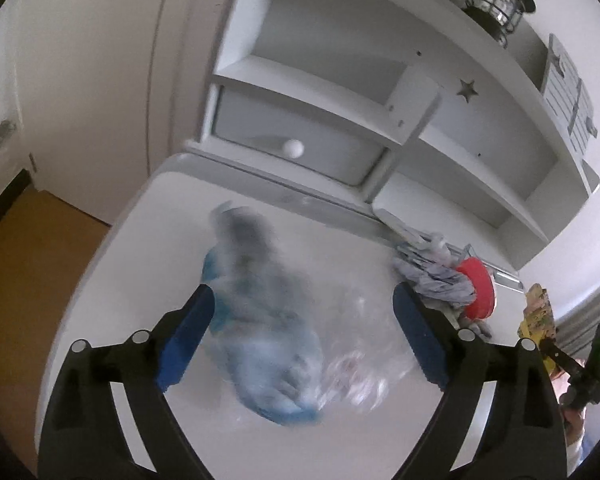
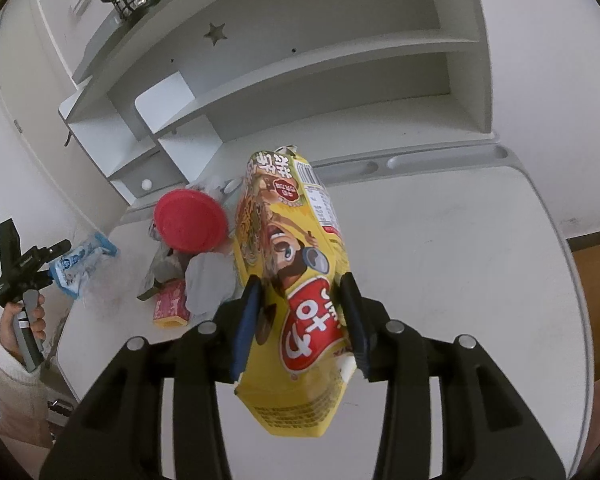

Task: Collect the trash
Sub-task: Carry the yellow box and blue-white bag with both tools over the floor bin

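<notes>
Right gripper (image 2: 300,312), low in the frame, clamps a yellow snack bag (image 2: 292,280) with red label and cartoon face, crumpled at its top.

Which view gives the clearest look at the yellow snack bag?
The right wrist view: the yellow snack bag fills the centre, clamped between the right gripper pads, print legible. The left wrist view catches only a sliver at the right edge.

White Korean lettering on red badge of yellow snack bag (image 2: 300,280); rest too blurred.
</notes>
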Tool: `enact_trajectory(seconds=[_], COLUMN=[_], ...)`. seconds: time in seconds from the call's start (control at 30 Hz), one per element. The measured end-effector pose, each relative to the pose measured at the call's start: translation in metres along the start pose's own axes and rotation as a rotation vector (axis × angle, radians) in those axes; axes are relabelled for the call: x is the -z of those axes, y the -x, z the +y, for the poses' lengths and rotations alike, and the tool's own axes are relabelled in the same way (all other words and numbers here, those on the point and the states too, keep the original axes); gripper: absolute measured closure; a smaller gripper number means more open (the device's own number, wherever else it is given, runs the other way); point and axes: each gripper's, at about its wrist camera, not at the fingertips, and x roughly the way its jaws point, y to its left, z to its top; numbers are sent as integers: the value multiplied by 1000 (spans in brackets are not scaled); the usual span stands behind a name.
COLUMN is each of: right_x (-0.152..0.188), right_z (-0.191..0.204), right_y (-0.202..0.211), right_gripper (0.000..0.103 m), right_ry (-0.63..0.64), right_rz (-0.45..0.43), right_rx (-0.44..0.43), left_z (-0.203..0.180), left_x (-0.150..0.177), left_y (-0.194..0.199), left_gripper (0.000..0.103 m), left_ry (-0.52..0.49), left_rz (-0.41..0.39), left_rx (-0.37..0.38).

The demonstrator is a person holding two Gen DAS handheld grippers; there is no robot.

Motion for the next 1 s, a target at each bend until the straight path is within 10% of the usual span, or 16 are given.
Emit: enact_trajectory(seconds=[0.27,0.6,0.8,1.0], right_x=[-1,0,2,-2], right_z=[18,30,38,32], right_y=[-21,-25,-33,-20], right_gripper=[61,59,61,64], right_ry=[17,46,67,43], right_rz=[30,45,64,23], right_rx=[-24,-20,-16,-18], left_z=[14,54,75,44], left_x=[9,28,34,19], left_y=[-1,-1,-10,21], left_gripper=[11,12,62,67], left_ry=[-157,-126,-73,-122], left_rz=[27,85,121,-36], left_rx=[-227,-309,-264,-285])
